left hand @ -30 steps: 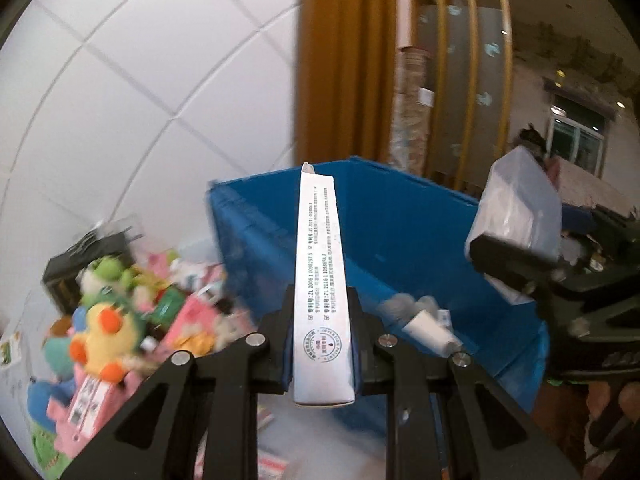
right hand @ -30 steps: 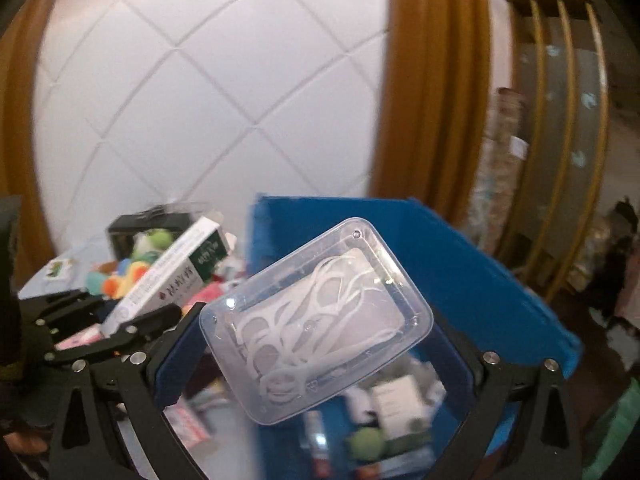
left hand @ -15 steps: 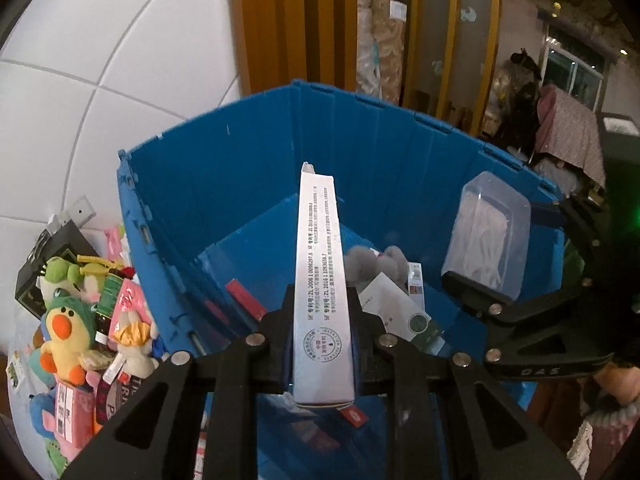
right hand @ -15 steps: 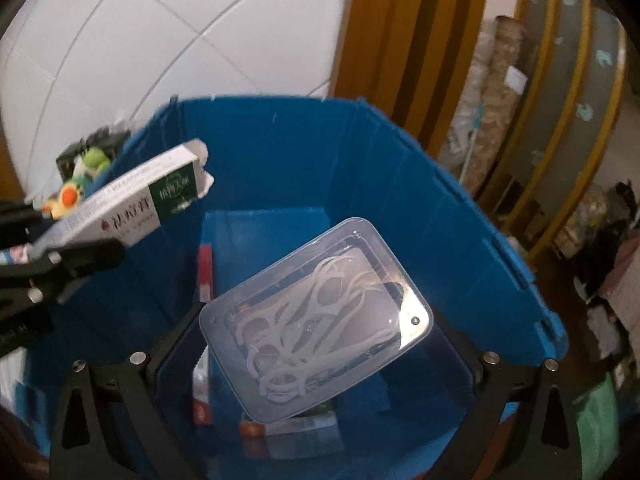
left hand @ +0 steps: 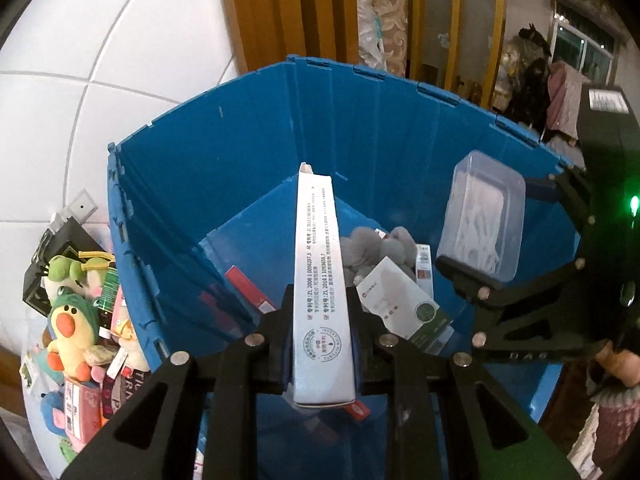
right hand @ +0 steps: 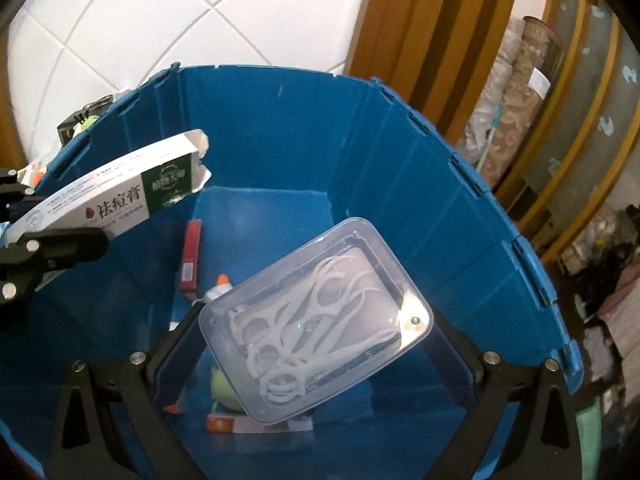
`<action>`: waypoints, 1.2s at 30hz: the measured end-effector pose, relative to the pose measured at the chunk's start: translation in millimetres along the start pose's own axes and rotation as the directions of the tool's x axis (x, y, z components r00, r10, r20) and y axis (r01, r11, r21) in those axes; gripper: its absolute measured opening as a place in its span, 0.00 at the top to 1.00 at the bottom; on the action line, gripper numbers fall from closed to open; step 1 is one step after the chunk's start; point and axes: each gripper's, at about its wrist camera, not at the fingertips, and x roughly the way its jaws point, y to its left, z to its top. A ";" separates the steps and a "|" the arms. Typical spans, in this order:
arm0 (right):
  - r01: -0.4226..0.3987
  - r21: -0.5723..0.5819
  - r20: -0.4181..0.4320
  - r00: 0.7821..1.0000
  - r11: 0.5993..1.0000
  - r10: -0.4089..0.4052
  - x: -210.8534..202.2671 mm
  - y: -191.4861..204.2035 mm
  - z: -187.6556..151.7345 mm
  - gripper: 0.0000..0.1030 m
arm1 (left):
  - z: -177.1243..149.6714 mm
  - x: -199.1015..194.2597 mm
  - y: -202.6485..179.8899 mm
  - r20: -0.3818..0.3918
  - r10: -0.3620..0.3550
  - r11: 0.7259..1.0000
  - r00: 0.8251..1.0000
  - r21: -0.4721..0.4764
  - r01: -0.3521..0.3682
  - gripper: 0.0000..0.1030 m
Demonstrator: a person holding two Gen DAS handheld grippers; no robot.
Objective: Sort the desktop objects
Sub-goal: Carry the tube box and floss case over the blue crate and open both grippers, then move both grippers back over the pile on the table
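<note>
Your left gripper (left hand: pixel 320 344) is clenched on the long white carton (left hand: pixel 320 280), its long axis running forward over the blue crate (left hand: pixel 240 152). Your right gripper (right hand: pixel 316 344) grasps the clear floss-pick box (right hand: pixel 316 320) (tilted), likewise above the crate's open interior; both loads have the bin floor directly below them.

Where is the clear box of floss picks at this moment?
The clear box of floss picks is held in the right tongs above the open blue crate.
</note>
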 end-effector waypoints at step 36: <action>-0.080 0.143 0.165 0.985 0.987 0.056 -42.6 15.3 2.4 0.00 | -73.8 -92.6 88.7 0.276 0.222 0.950 0.935 -0.279 -0.143 0.25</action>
